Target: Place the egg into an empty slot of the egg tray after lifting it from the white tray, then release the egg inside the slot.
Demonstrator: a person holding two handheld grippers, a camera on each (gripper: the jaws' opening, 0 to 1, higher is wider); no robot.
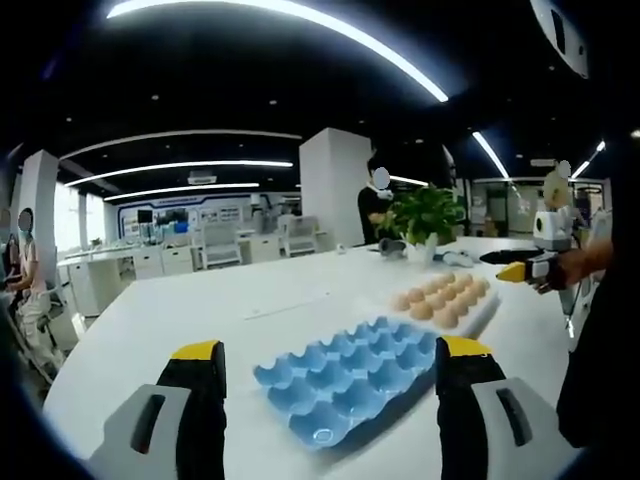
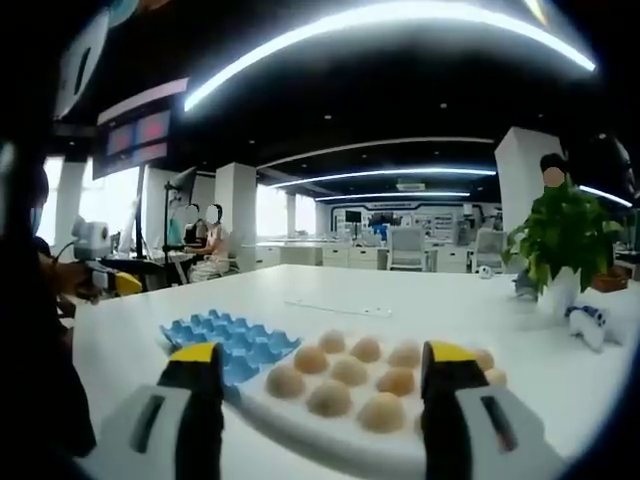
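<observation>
eggs (image 2: 349,371): 10; blue egg tray (image 1: 345,377): 1; white tray (image 2: 330,440): 1; potted plant (image 2: 562,240): 1

Blue egg tray (image 1: 345,385): looks like moulded plastic, smooth, slight sheen on cup rims. Just beside it, white tray (image 2: 330,440): smooth, glossy-looking plastic edge. Eggs (image 2: 350,372) in it: matt tan shells. Table (image 1: 200,305) under the egg tray: white, smooth, faintly reflective. Gripper jaws: matt black with yellow caps, grey plastic-looking bodies. Potted plant (image 1: 425,215) beyond the egg tray: glossy green leaves
</observation>
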